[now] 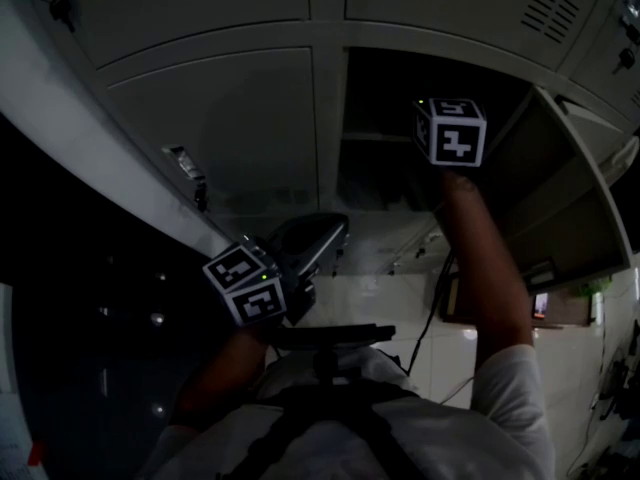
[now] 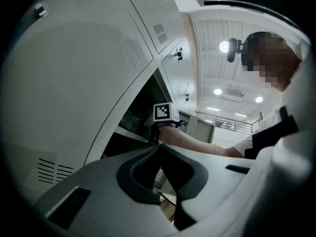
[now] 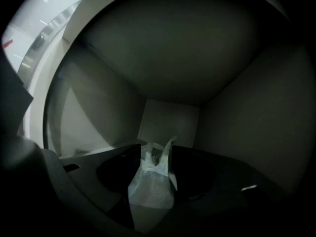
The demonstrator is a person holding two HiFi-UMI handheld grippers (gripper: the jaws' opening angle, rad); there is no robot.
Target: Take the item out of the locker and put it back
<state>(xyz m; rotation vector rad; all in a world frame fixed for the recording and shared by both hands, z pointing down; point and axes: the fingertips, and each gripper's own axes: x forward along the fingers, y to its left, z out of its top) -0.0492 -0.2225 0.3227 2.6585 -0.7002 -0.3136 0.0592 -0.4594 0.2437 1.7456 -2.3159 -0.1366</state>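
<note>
A thin white plastic bag (image 3: 150,181) sits inside the dark open locker compartment (image 1: 390,168), its handles sticking up. My right gripper (image 3: 157,147) reaches into that compartment with its jaws apart. The bag lies in the gap between them, and the pads do not press on it. From the head view only the right gripper's marker cube (image 1: 450,131) and the forearm show at the locker mouth. My left gripper (image 2: 158,146) hangs lower, outside the lockers (image 1: 325,236), with its tips together and nothing between them.
The open locker door (image 1: 565,198) swings out to the right of my right arm. Closed grey locker doors (image 1: 220,128) with vents and a lock (image 1: 188,168) fill the left and top. A pale tiled floor (image 1: 420,313) lies below. A person's shirt and chest harness (image 1: 330,418) show at the bottom.
</note>
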